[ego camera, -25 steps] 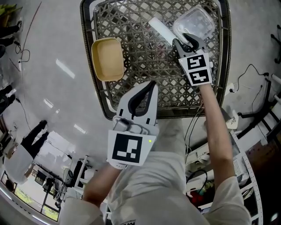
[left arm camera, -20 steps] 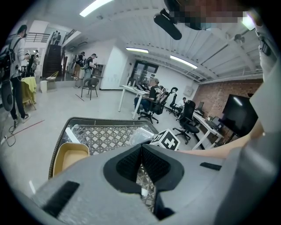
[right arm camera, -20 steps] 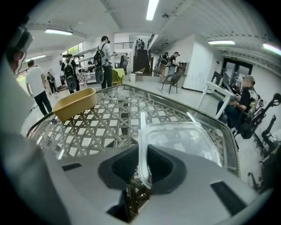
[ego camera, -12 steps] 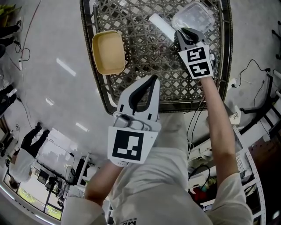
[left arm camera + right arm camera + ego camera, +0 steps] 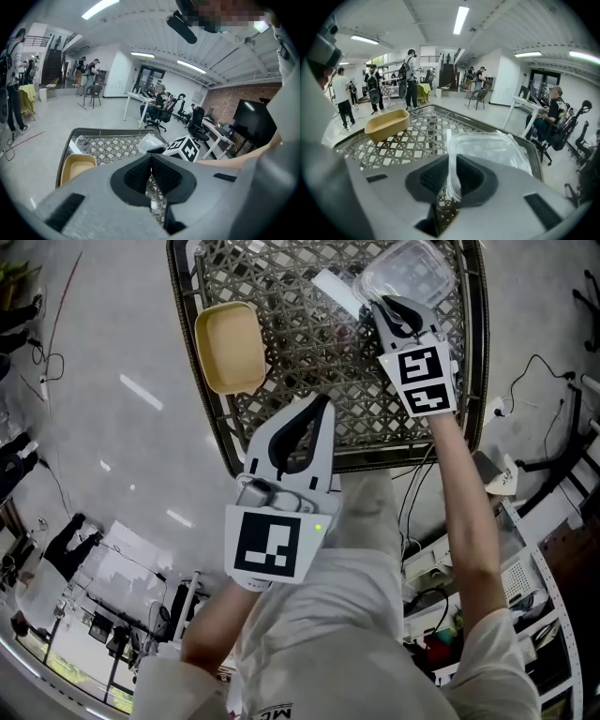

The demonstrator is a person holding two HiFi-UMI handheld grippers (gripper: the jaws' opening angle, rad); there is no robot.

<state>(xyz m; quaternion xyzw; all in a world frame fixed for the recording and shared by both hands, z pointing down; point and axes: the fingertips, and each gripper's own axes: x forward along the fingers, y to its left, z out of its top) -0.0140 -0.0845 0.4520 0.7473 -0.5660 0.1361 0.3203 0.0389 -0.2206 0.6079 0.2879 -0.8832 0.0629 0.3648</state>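
Clamping the near rim of a clear plastic box [image 5: 410,273], the right hand-held gripper [image 5: 396,313] reaches over the far right part of the bench [image 5: 309,362], whose top is an open lattice with a raised woven edge. In the right gripper view its jaws are closed on the thin rim of the box [image 5: 492,150], which stands edge-on between the dark pads [image 5: 433,178]; the body of the box spreads out past the jaws towards the right. Whether the box rests on the lattice or is lifted off it cannot be told.

A flat white strip [image 5: 333,289] lies on the lattice just beside the box, on its left. A shallow yellow tray [image 5: 228,345] sits at the bench's left edge, well apart from both; the right gripper view shows the same tray [image 5: 387,123] ahead to the left.

The left hand-held gripper [image 5: 319,413] is over the near edge of the bench, close to the person's body. Seen in the left gripper view, its jaws are pressed together with nothing between them [image 5: 151,176], and the lattice shows below.
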